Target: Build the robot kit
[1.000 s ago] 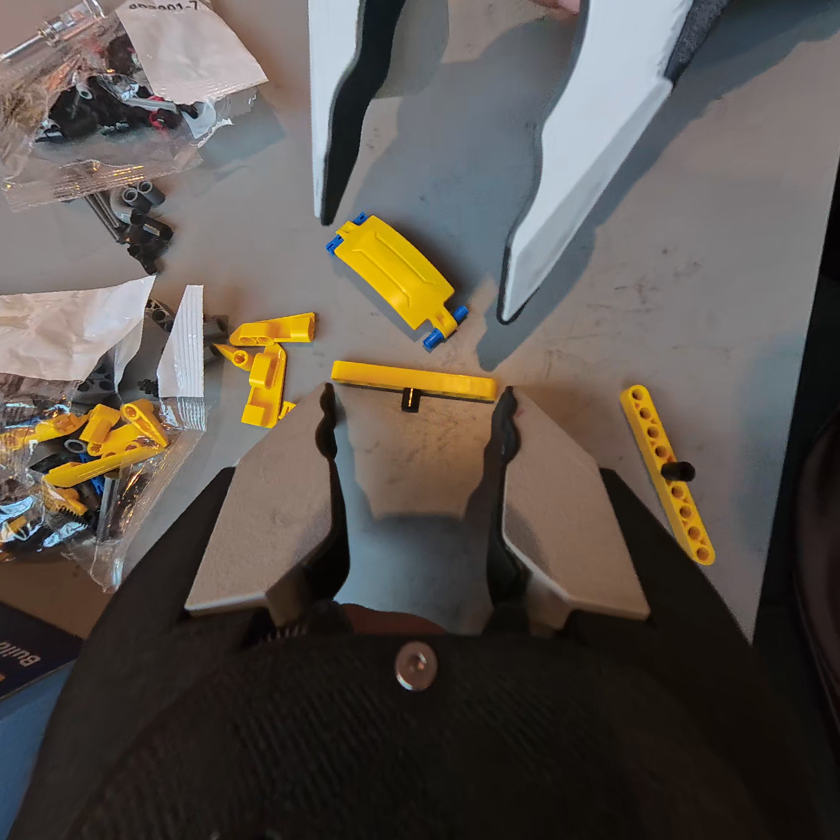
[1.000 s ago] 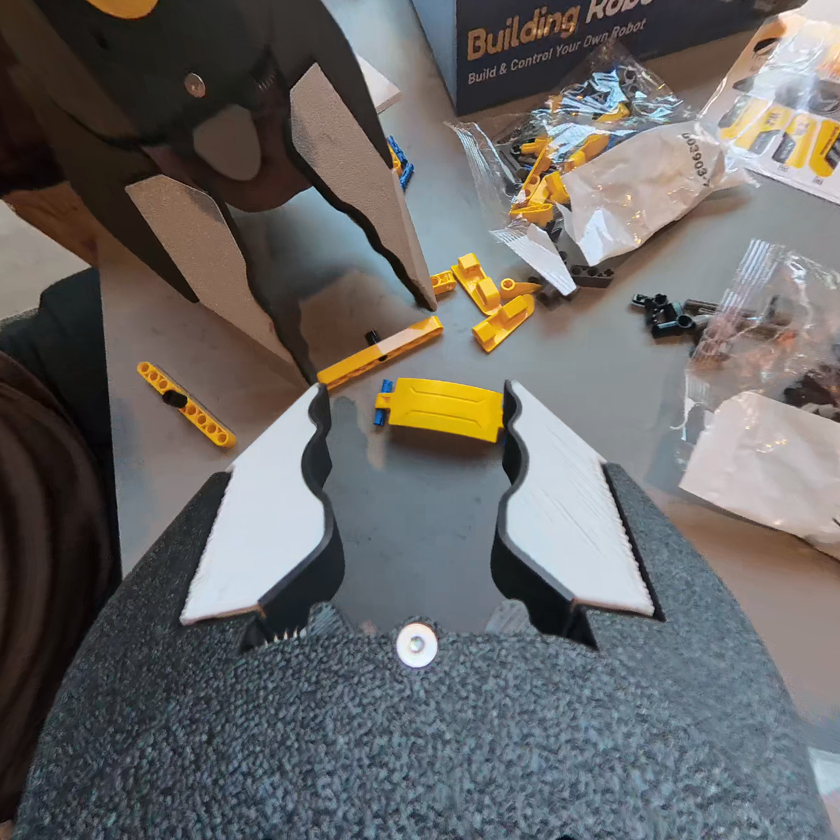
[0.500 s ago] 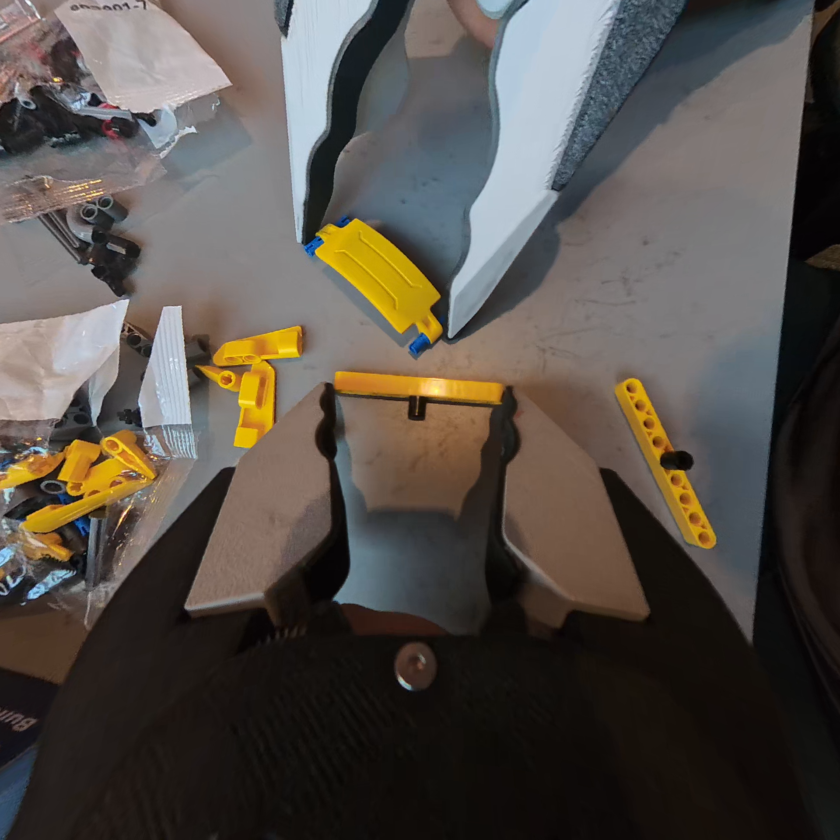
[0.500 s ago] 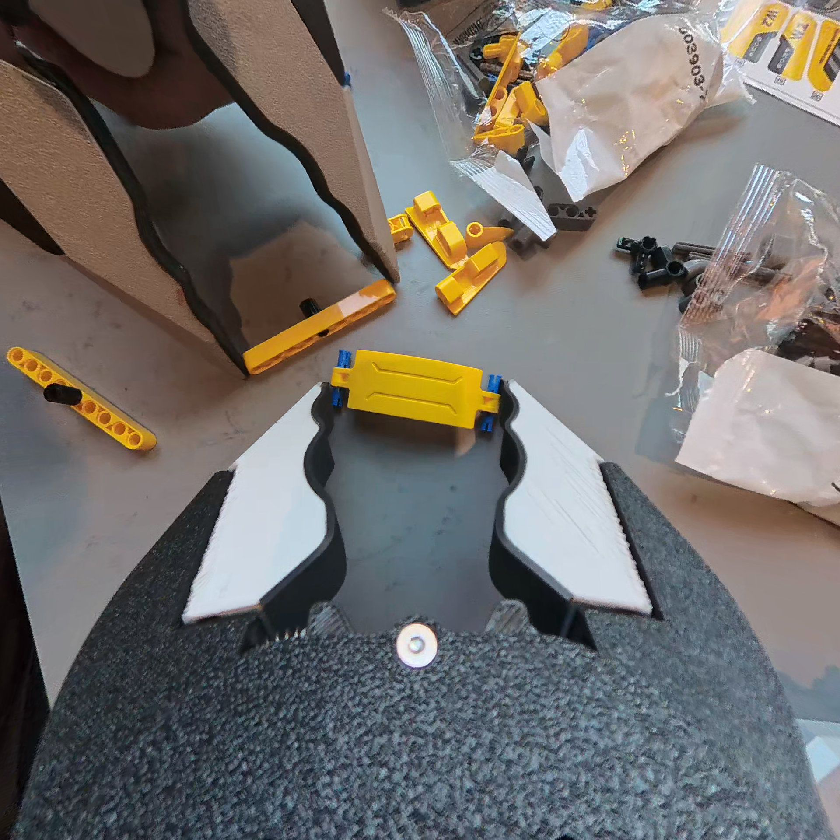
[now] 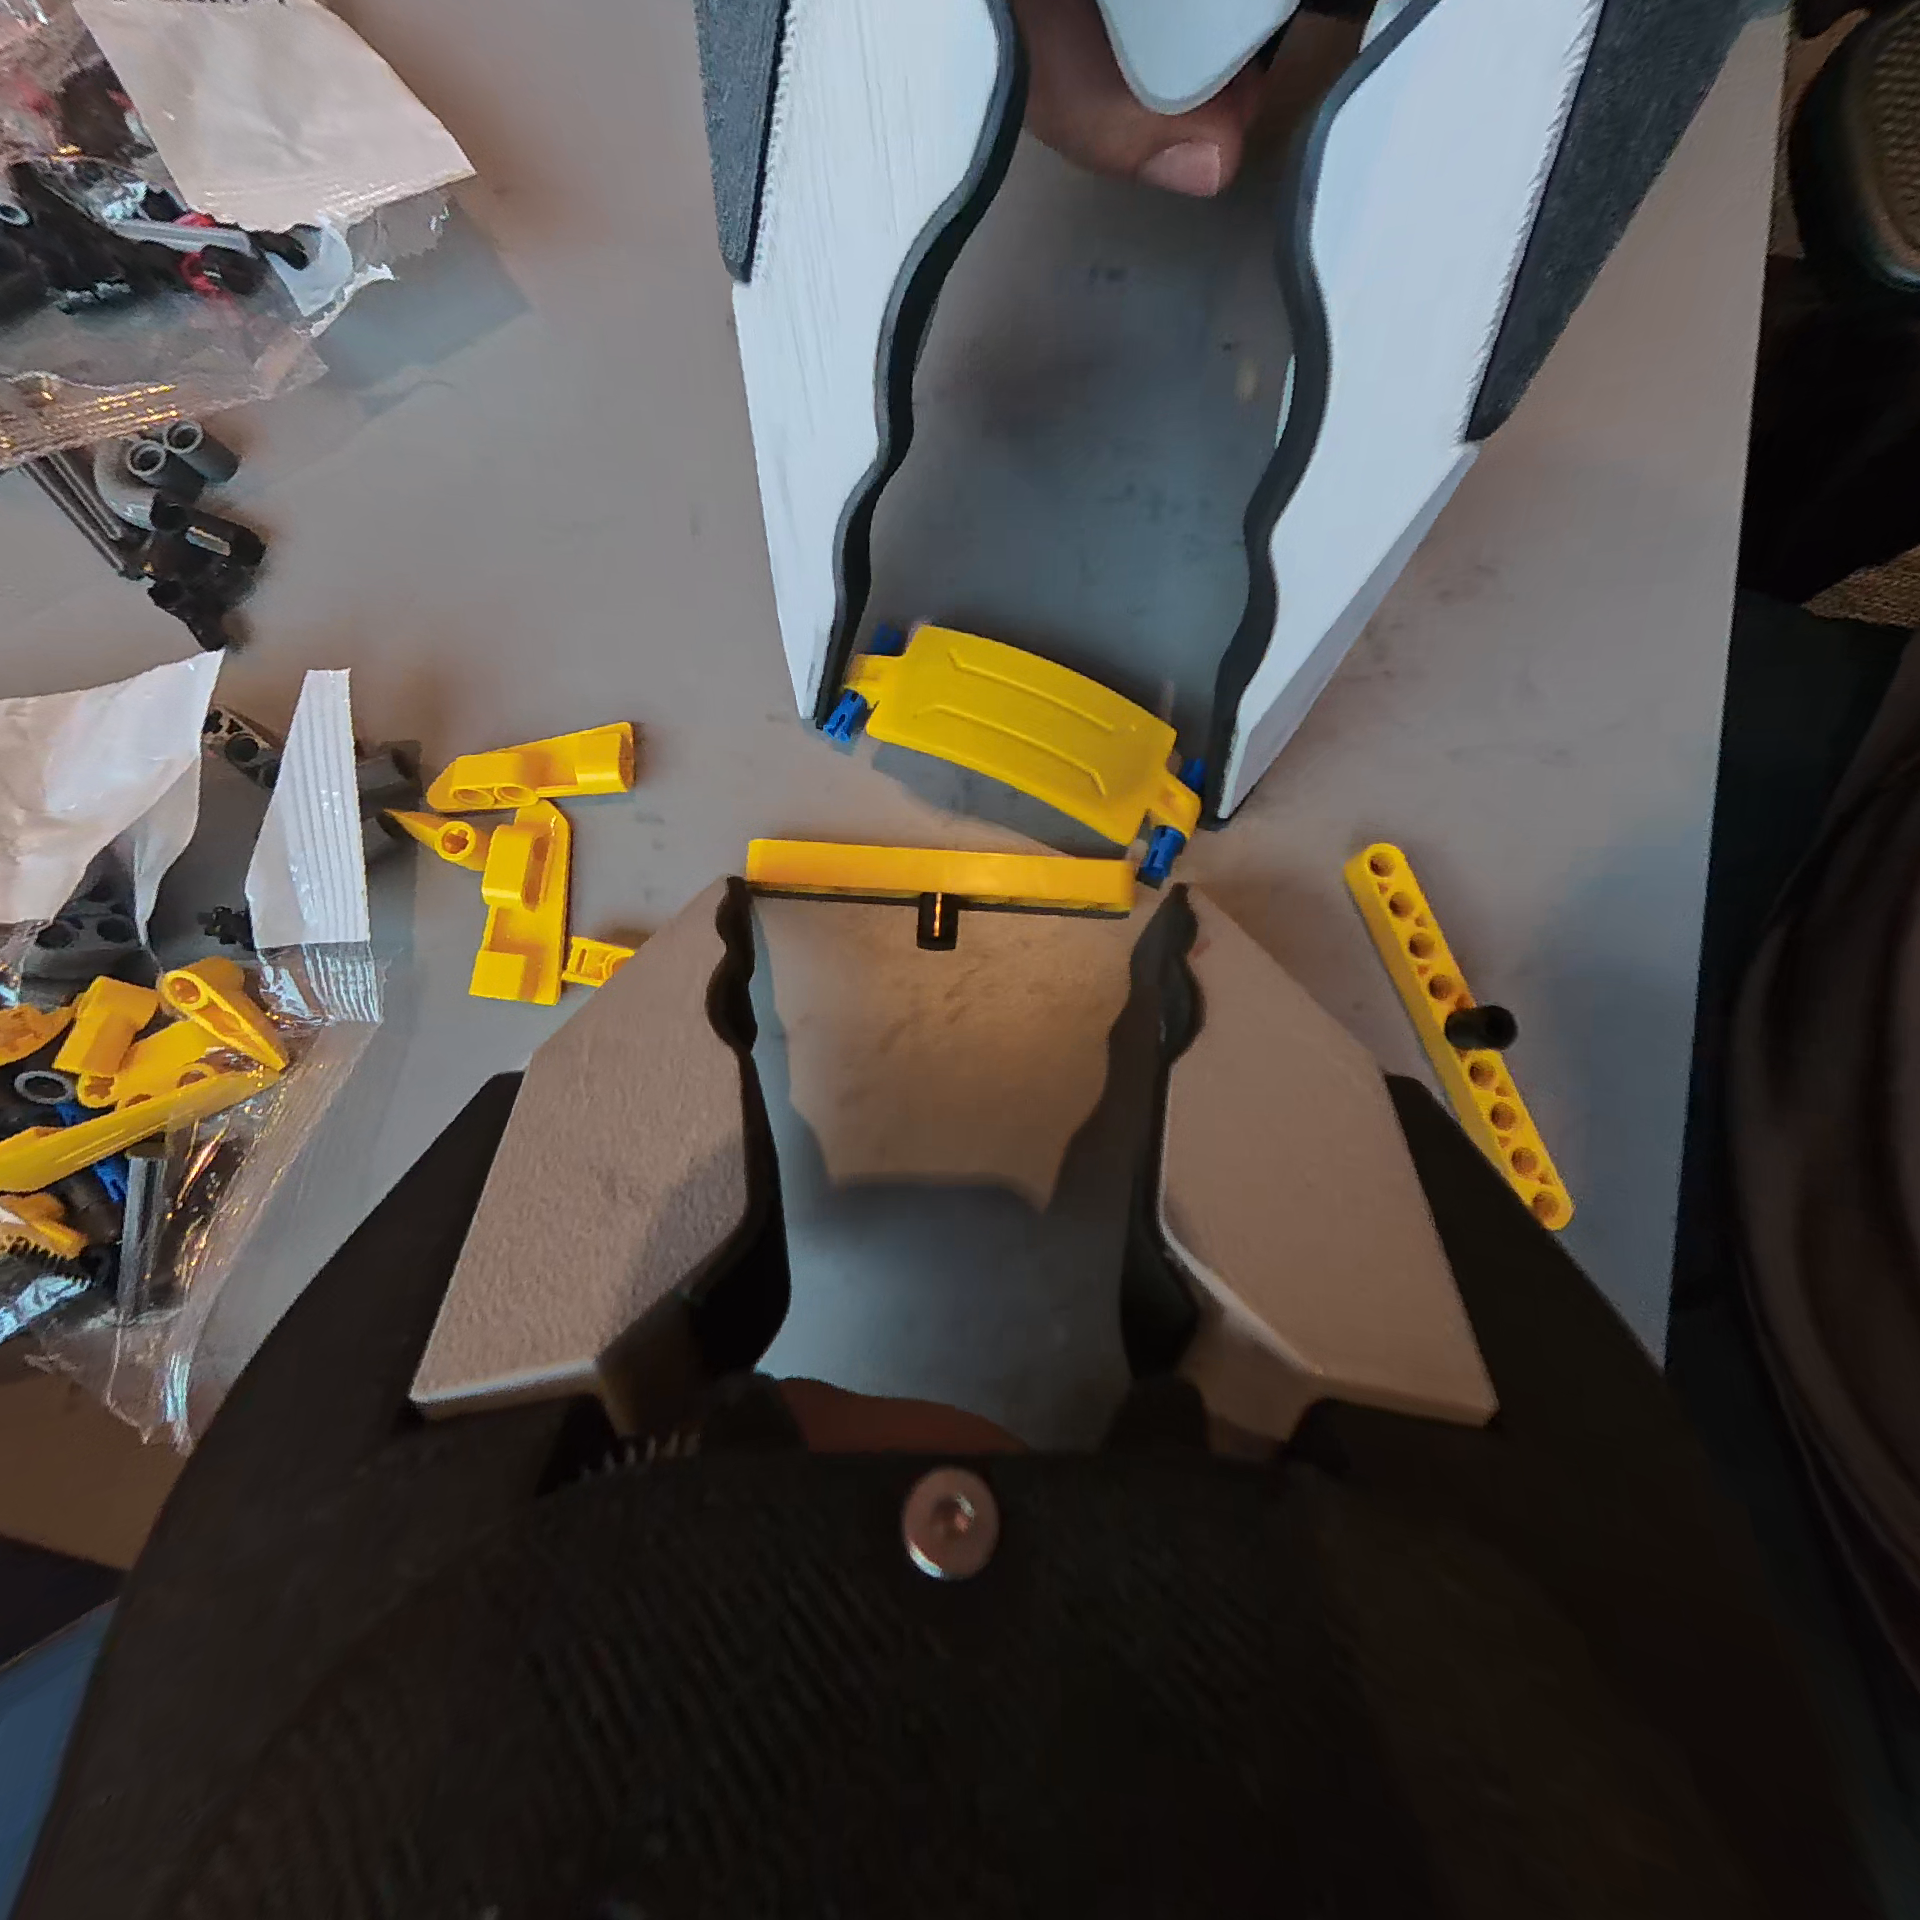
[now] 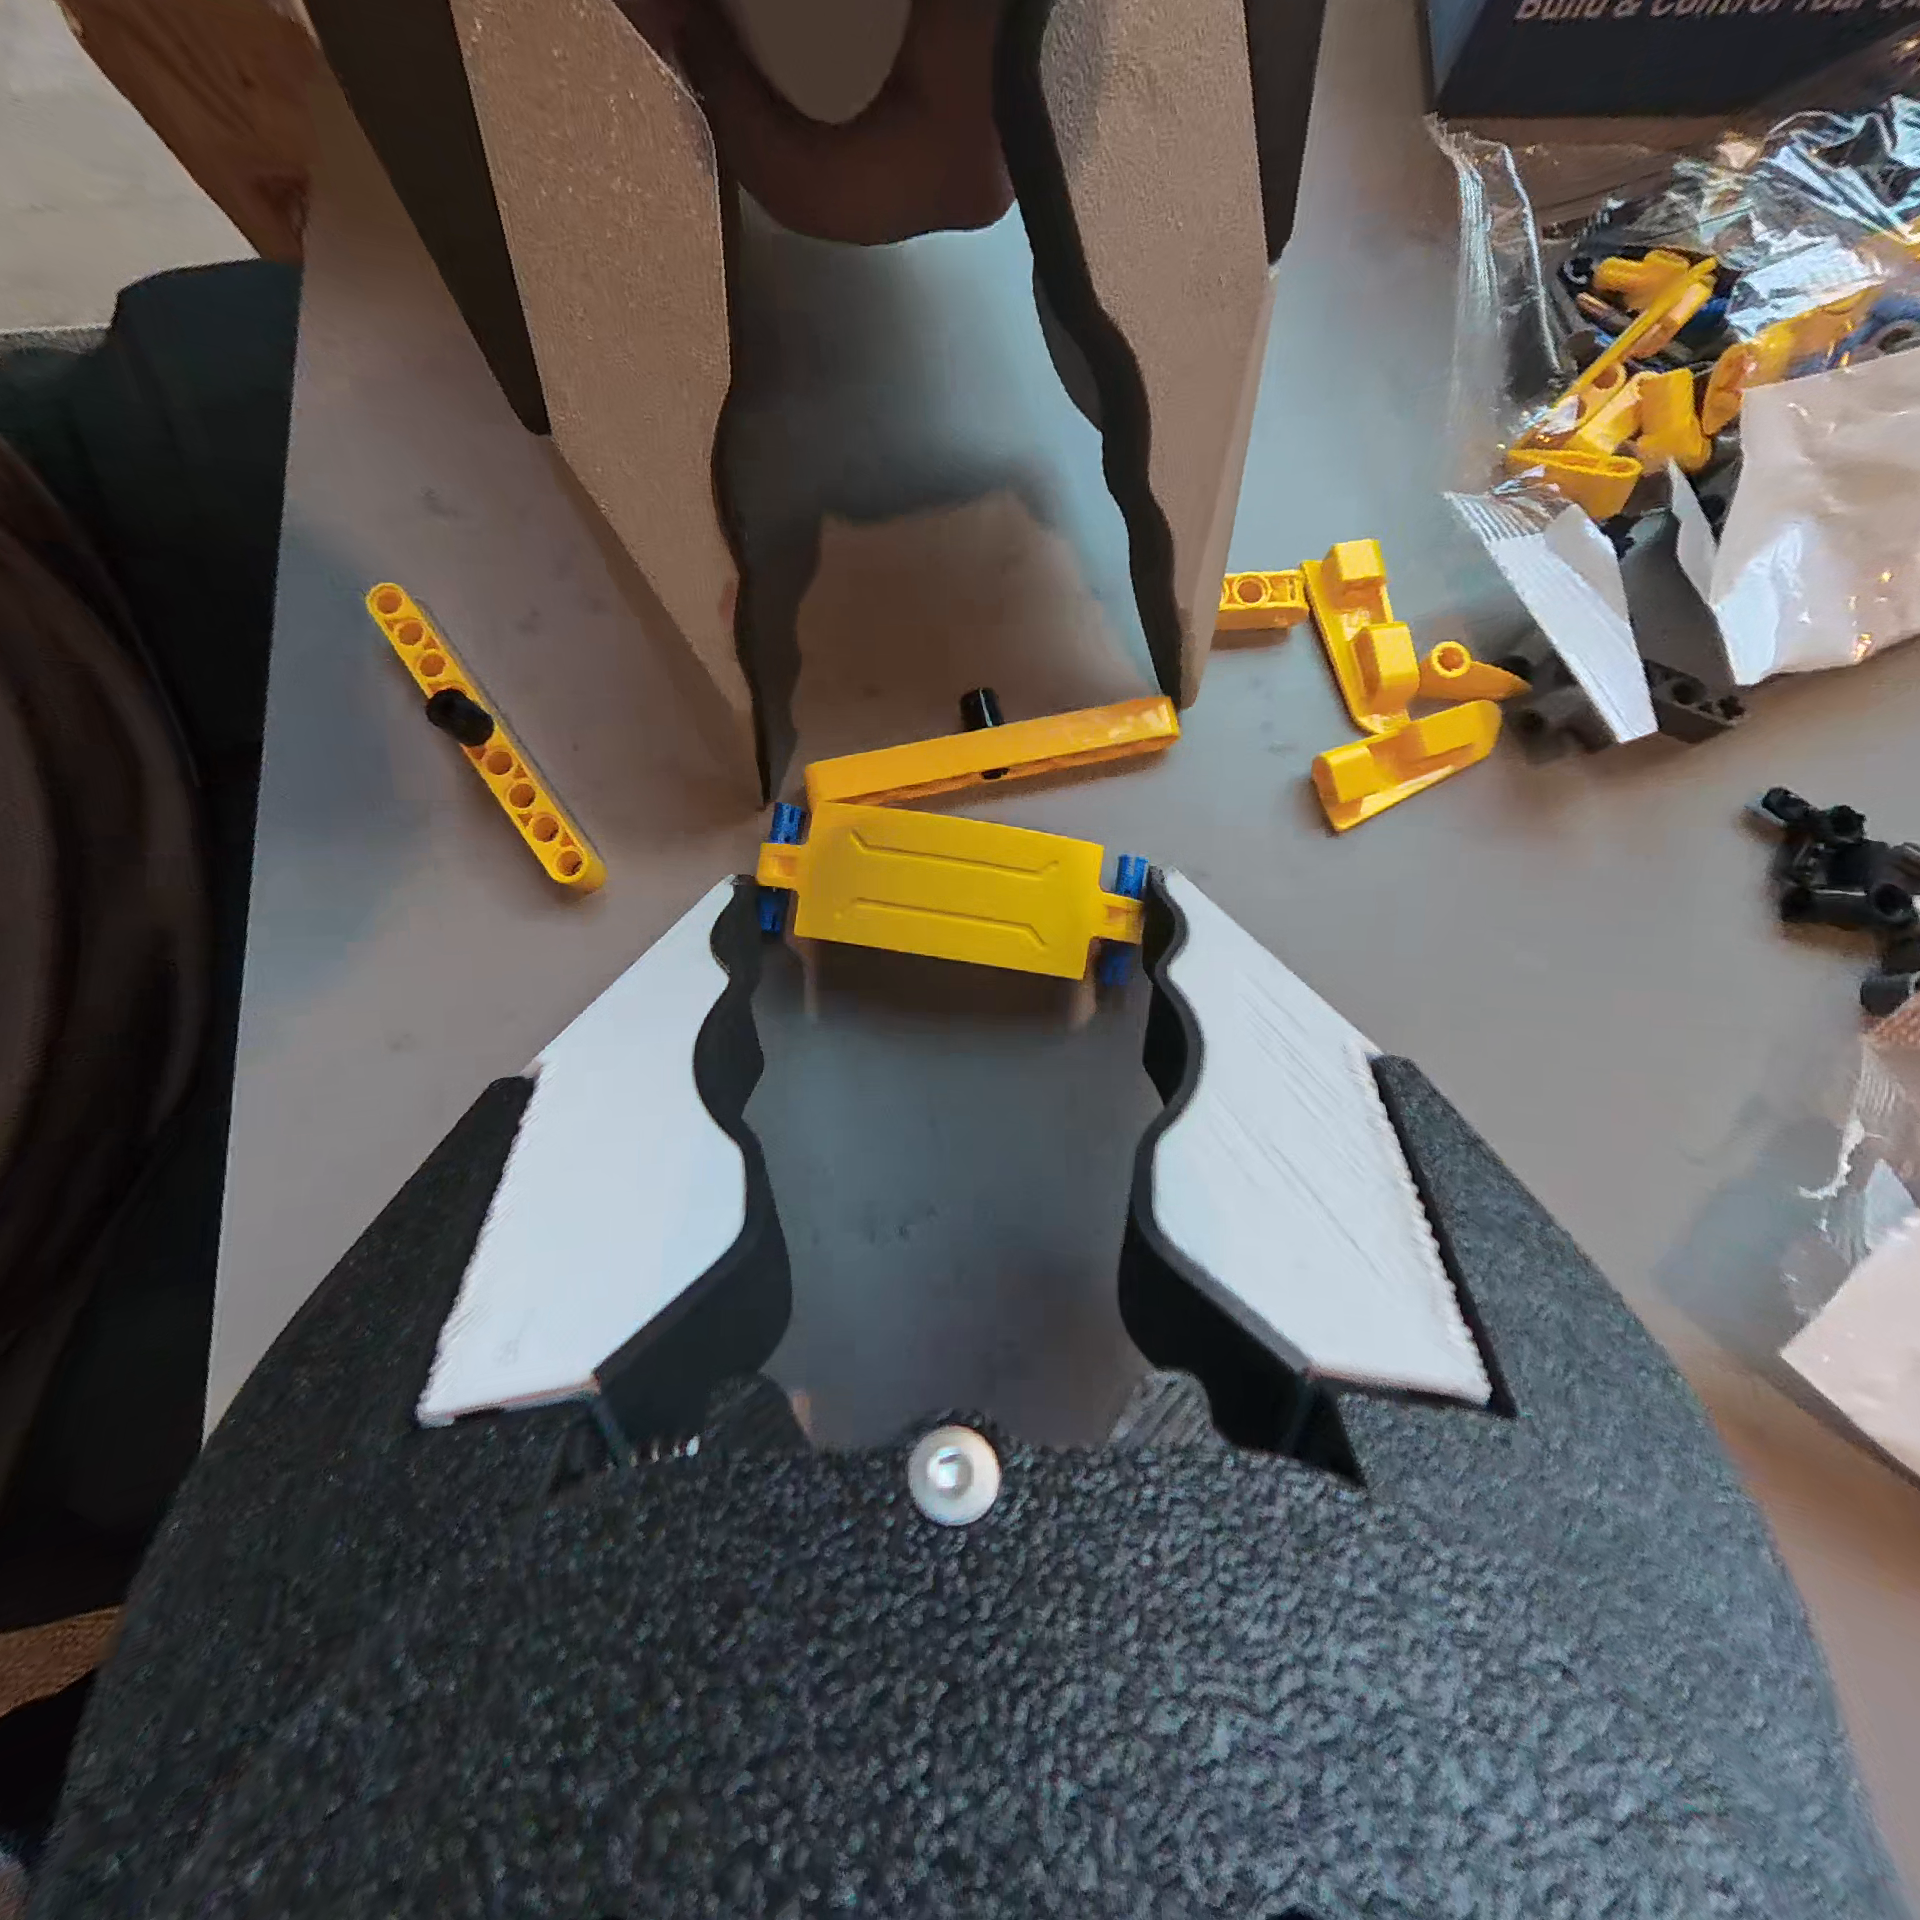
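The right gripper (image 6: 940, 899), jaws apart, is straddling the yellow panel (image 6: 940, 891) on the table (image 5: 582, 499), its blue pins (image 6: 1127, 878) nearly touching the fingertips (a pinch on them could flip it). The left gripper (image 5: 945, 904), also apart, is bracketing the beam (image 5: 940, 868), which is touching the panel and may get dragged along

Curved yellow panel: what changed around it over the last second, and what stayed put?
The right hand-held gripper came down and now straddles the curved yellow panel, its fingertips at the blue pins, jaws open. The panel turned slightly and now meets the flat yellow beam, which the left hand-held gripper closed in on. The holed yellow beam and loose pieces stayed.
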A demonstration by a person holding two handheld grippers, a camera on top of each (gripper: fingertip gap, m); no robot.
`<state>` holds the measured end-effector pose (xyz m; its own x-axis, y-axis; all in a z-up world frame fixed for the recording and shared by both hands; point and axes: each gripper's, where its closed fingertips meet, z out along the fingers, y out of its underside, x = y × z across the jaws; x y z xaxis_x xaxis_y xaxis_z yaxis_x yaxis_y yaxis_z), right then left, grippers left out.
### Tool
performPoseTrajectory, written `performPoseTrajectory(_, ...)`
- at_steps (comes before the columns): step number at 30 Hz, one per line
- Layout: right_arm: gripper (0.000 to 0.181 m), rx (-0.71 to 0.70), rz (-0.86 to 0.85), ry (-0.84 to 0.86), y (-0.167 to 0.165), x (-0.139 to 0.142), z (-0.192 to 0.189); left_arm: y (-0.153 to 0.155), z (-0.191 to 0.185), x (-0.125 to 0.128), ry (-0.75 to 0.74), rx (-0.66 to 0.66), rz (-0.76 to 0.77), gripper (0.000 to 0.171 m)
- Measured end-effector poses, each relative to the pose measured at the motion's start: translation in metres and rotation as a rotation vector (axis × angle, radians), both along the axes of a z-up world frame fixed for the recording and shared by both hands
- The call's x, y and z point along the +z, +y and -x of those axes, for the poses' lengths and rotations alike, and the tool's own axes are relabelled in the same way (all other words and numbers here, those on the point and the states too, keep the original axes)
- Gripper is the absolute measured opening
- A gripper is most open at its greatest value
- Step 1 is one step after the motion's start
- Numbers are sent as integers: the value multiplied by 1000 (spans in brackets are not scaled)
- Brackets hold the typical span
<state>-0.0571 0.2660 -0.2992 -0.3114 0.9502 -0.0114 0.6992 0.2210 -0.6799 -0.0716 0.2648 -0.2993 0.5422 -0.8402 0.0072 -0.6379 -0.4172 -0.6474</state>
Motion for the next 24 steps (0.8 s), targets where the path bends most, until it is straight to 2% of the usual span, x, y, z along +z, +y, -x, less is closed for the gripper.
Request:
performPoseTrajectory(8,78,-6,37,7,0,5,-5,0,-2,0,-6,-40,-2,71)
performPoseTrajectory(12,78,-22,-10,-6,6,4,-10,-1,-2,1,-8,-61,-4,71)
performPoseTrajectory(17,78,-39,65,-32,3,5,-16,-2,-5,0,-20,-84,-10,71)
performPoseTrajectory(20,71,-52,41,-31,5,1,-11,-2,-6,0,-26,-104,-13,71)
performPoseTrajectory(24,71,-25,31,-14,4,1,-8,-2,-7,0,-39,-132,-18,71)
